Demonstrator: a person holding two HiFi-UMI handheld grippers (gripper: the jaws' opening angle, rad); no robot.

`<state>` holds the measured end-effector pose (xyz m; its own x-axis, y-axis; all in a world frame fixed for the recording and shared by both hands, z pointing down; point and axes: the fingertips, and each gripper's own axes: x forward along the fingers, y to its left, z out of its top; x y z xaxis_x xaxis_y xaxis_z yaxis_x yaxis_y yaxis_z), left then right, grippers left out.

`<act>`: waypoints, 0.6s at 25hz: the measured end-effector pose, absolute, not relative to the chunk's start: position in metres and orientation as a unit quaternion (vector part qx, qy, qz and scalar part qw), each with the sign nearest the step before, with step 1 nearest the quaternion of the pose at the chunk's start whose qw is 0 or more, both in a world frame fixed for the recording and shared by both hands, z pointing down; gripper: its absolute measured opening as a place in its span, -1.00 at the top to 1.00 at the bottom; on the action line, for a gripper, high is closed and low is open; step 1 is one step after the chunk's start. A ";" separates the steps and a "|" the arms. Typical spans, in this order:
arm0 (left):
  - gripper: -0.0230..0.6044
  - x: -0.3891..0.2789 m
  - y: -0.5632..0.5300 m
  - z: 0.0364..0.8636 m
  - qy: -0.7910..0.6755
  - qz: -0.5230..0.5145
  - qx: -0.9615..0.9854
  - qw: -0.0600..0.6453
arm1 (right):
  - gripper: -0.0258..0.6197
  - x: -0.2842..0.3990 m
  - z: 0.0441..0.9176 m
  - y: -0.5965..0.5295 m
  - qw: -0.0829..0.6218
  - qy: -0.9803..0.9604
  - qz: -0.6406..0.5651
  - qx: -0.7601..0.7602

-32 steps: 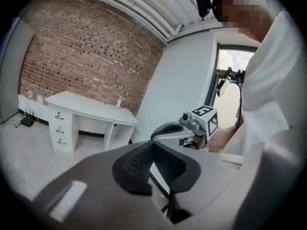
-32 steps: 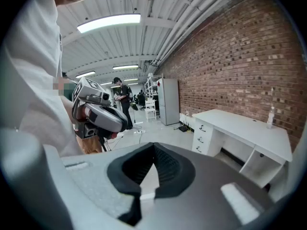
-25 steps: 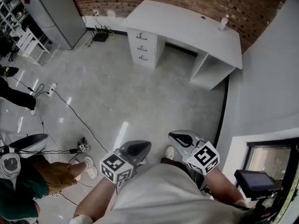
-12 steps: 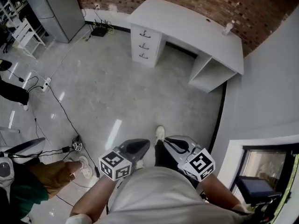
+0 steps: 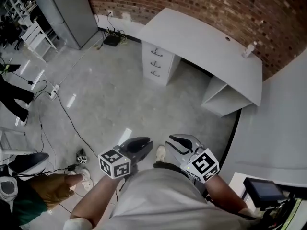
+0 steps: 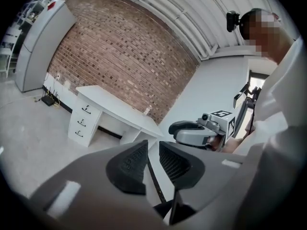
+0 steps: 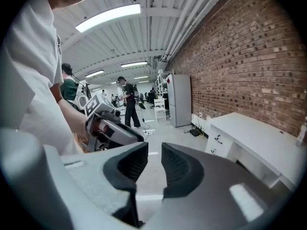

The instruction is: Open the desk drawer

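Observation:
A white desk (image 5: pixel 206 44) stands against the brick wall, far ahead of me across the floor. Its stack of three drawers (image 5: pixel 156 63) is under its left end, all closed, each with a small dark handle. Both grippers are held close to my body, well short of the desk. The left gripper (image 5: pixel 139 145) has its jaws opening, with a narrow gap and nothing between them. Beside it, the right gripper (image 5: pixel 180 142) is open and empty. The left gripper view shows the desk (image 6: pixel 110 107) and drawers (image 6: pixel 81 123); the right gripper view shows the desk (image 7: pixel 254 133).
A tall grey cabinet (image 5: pixel 67 13) stands at the back left, with a white chair (image 5: pixel 36 35) near it. Cables (image 5: pixel 62 104) trail over the grey floor. A bottle (image 5: pixel 248 49) stands on the desk's right end. Another person (image 5: pixel 43 188) crouches at lower left.
I have walked closer to the desk, which now looks larger. Both grippers came forward with me, staying side by side in front of my body.

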<state>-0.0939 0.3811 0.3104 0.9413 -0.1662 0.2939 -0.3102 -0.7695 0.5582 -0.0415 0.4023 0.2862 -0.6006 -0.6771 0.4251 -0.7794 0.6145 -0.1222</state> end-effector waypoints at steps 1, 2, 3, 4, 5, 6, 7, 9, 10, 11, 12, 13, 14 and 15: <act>0.68 -0.084 0.365 0.310 -0.136 0.110 0.932 0.317 | 0.69 -0.032 0.286 0.388 0.174 -0.886 0.143 0.405; 0.68 -0.074 0.349 0.311 -0.145 0.105 0.930 0.321 | 0.68 -0.022 0.287 0.374 0.179 -0.889 0.137 0.397; 0.68 -0.064 0.334 0.313 -0.153 0.100 0.928 0.326 | 0.68 -0.012 0.289 0.359 0.185 -0.892 0.133 0.390; 0.68 -0.054 0.320 0.316 -0.159 0.094 0.925 0.332 | 0.68 -0.001 0.291 0.344 0.190 -0.893 0.130 0.386; 0.68 -0.045 0.306 0.319 -0.165 0.089 0.922 0.339 | 0.68 0.008 0.293 0.330 0.192 -0.894 0.128 0.385; 0.68 -0.036 0.293 0.324 -0.169 0.087 0.918 0.348 | 0.68 0.017 0.296 0.317 0.192 -0.893 0.130 0.386; 0.68 -0.030 0.282 0.329 -0.172 0.086 0.914 0.358 | 0.68 0.024 0.299 0.306 0.191 -0.892 0.134 0.388; 0.68 -0.021 0.258 0.339 -0.177 0.082 0.905 0.377 | 0.68 0.035 0.310 0.286 0.192 -0.890 0.146 0.388; 0.68 -0.019 0.244 0.345 -0.180 0.080 0.901 0.386 | 0.68 0.038 0.318 0.275 0.195 -0.889 0.153 0.386; 0.68 -0.017 0.229 0.352 -0.182 0.078 0.898 0.393 | 0.68 0.041 0.325 0.264 0.199 -0.888 0.160 0.383; 0.68 -0.016 0.213 0.359 -0.184 0.077 0.895 0.400 | 0.68 0.042 0.332 0.252 0.203 -0.887 0.166 0.379; 0.68 -0.014 0.196 0.367 -0.186 0.075 0.892 0.405 | 0.68 0.043 0.337 0.238 0.206 -0.888 0.171 0.375; 0.68 -0.011 0.179 0.376 -0.186 0.073 0.889 0.412 | 0.68 0.044 0.341 0.223 0.208 -0.888 0.173 0.371; 0.68 -0.008 0.162 0.386 -0.185 0.070 0.885 0.421 | 0.68 0.046 0.343 0.207 0.210 -0.888 0.175 0.370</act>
